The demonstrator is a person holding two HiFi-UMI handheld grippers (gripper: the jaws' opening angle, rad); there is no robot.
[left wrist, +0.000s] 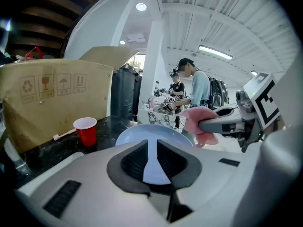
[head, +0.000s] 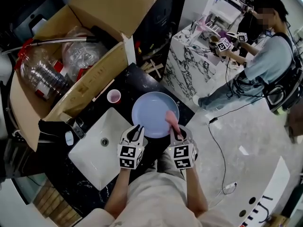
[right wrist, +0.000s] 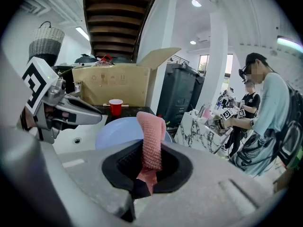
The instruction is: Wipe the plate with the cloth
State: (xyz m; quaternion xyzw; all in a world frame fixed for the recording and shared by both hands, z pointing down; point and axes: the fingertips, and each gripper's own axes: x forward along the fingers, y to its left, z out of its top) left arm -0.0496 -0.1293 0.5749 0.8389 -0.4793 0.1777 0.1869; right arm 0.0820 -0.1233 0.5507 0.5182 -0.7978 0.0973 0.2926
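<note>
Your left gripper (head: pixel 137 128), at lower centre of the head view, has its jaws drawn narrow on the near rim of the pale blue plate (head: pixel 151 109), which shows in the slim gap between them. Your right gripper (head: pixel 178 132), just to its right, is clamped on the pink cloth (right wrist: pixel 151 137); the cloth stands up from the jaws and lies over the plate's right edge. The plate sits at mid-frame on the dark counter (head: pixel 137 77), above the white sink (head: pixel 94 150). A red cup (head: pixel 113 96) stands just left of the plate, near the cardboard box (head: pixel 90 86) in the upper left.
</note>
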